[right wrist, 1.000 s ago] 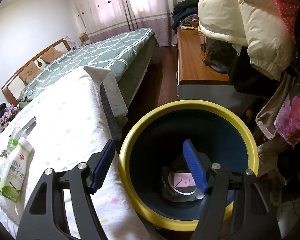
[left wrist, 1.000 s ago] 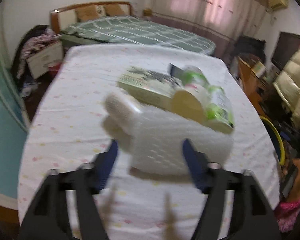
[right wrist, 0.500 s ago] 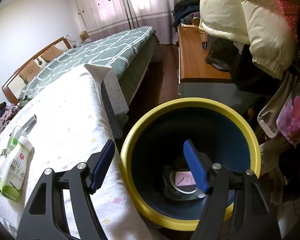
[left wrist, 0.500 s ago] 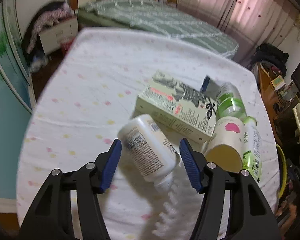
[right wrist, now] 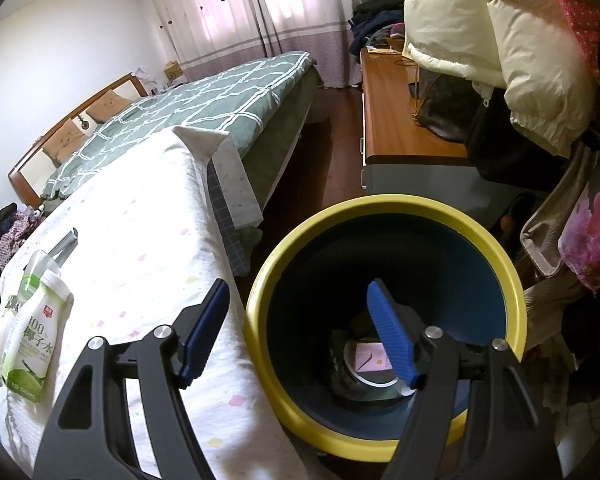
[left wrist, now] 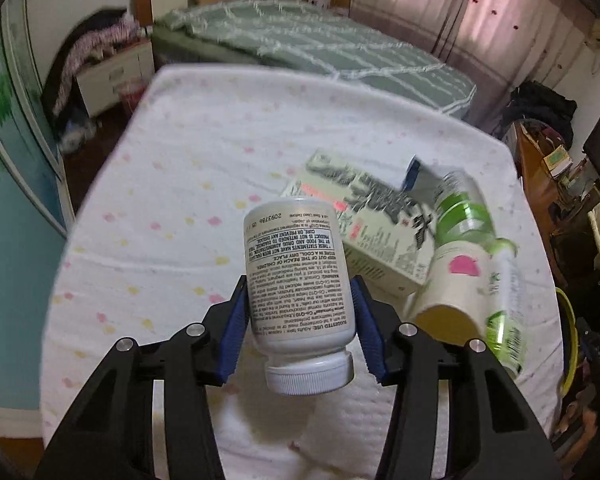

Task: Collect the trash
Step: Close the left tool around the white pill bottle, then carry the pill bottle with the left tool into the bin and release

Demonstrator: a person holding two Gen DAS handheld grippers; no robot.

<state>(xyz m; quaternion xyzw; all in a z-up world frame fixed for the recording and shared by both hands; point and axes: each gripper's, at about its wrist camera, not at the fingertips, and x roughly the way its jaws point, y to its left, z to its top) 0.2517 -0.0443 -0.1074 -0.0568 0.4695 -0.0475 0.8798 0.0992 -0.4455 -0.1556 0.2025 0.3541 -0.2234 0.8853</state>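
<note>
My left gripper is shut on a white pill bottle, cap toward me, held above the white spotted tablecloth. Behind it lie a printed carton, a paper cup and green-labelled bottles. My right gripper is open and empty, hovering over the rim of the yellow-rimmed blue trash bin, which holds some trash at the bottom. A coconut water bottle lies on the cloth at the left of the right wrist view.
A bed with a green checked cover stands beyond the table. A wooden desk and hanging jackets crowd the right side by the bin. A nightstand is at the far left.
My left gripper has closed on the white pill bottle and lifted it off the cloth. The right gripper has stayed open over the bin.
</note>
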